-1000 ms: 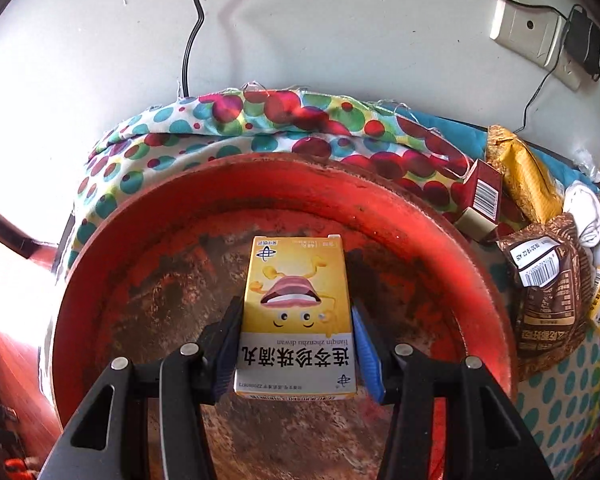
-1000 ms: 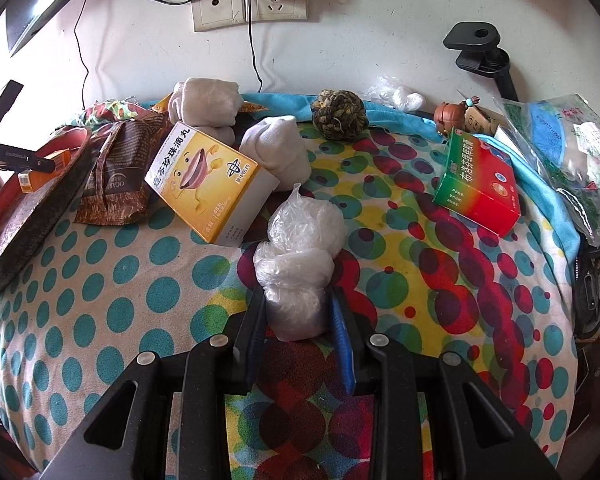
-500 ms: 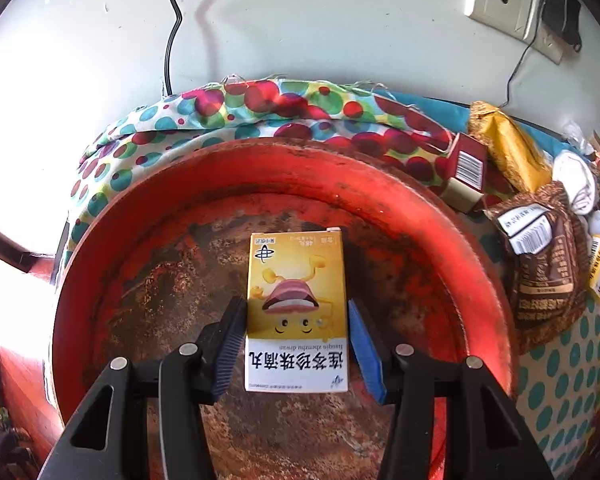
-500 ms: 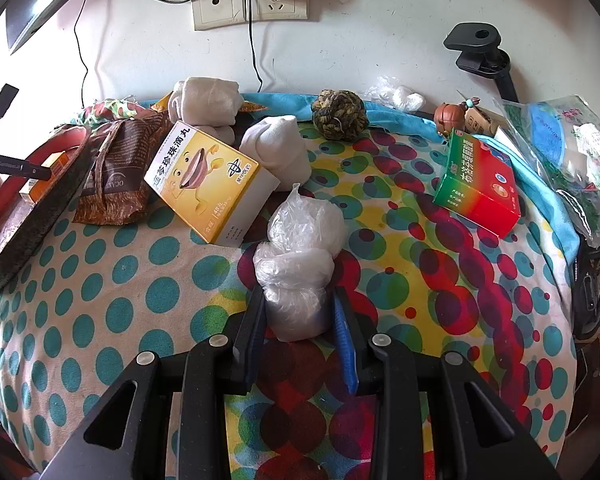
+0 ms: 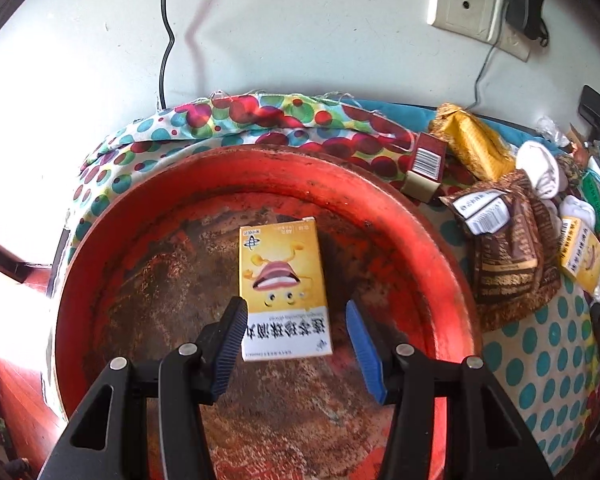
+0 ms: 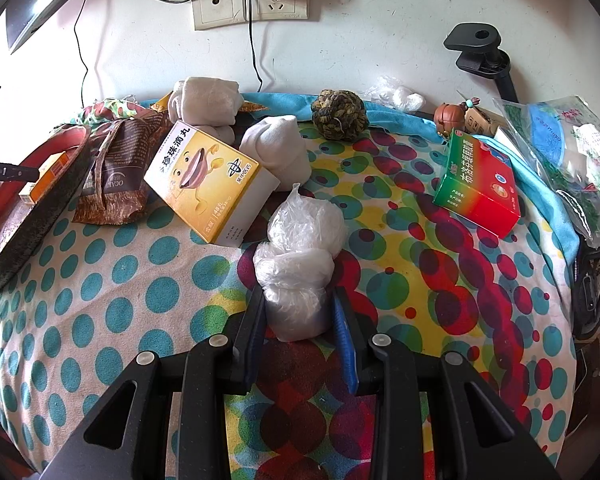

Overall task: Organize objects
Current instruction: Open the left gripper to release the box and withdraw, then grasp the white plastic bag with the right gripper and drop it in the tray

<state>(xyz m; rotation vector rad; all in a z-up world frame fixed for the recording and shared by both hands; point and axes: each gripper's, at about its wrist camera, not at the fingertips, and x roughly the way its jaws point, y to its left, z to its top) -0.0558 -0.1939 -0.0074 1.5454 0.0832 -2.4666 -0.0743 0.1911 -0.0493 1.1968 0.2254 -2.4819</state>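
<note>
Between the left gripper's (image 5: 296, 332) released fingers (image 5: 232, 332), a yellow box (image 5: 283, 292) lay flat inside the red tray (image 5: 432, 248). Right of the tray, the right gripper (image 6: 299, 320) clenched a plastic bag (image 6: 300, 256), with another yellow box (image 6: 204, 180) and socks (image 6: 278, 150) crowding just beyond.

Both the left tongs (image 5: 294, 334) and right tongs (image 6: 300, 330) have black angular plastic arms, silver round screws at the joints, and blue ribbed pads (image 5: 364, 350).
</note>
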